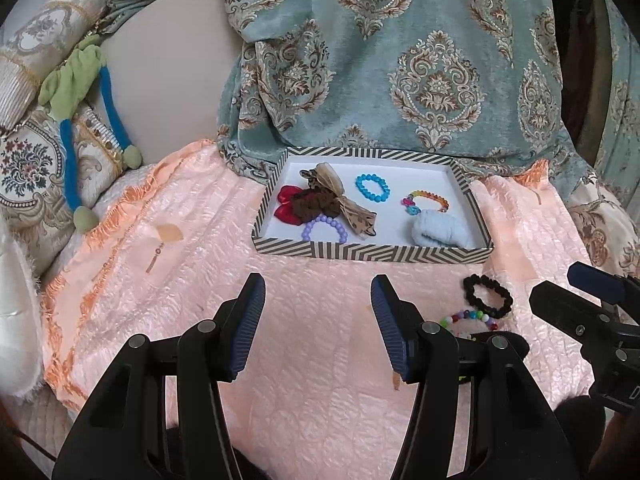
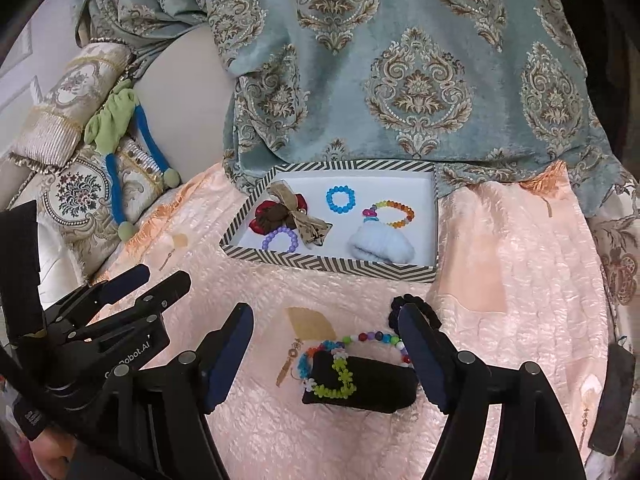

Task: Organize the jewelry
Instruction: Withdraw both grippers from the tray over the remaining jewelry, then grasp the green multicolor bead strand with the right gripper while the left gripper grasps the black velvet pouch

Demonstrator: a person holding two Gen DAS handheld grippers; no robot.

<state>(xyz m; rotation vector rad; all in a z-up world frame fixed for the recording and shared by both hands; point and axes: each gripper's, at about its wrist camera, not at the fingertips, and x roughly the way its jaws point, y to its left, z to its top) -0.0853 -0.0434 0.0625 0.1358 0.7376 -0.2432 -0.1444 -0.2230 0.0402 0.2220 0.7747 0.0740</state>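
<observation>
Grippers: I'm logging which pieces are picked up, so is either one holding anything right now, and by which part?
Nothing is held. The left gripper is open over bare pink cloth, and the right gripper is open above the bead bracelet.

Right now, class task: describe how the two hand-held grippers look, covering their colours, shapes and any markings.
Left hand-held gripper and right hand-held gripper match: black plastic frames with round silver rivets, two fingers with ribbed dark blue pads. White lettering, partly readable, marks the left one's side.
</observation>
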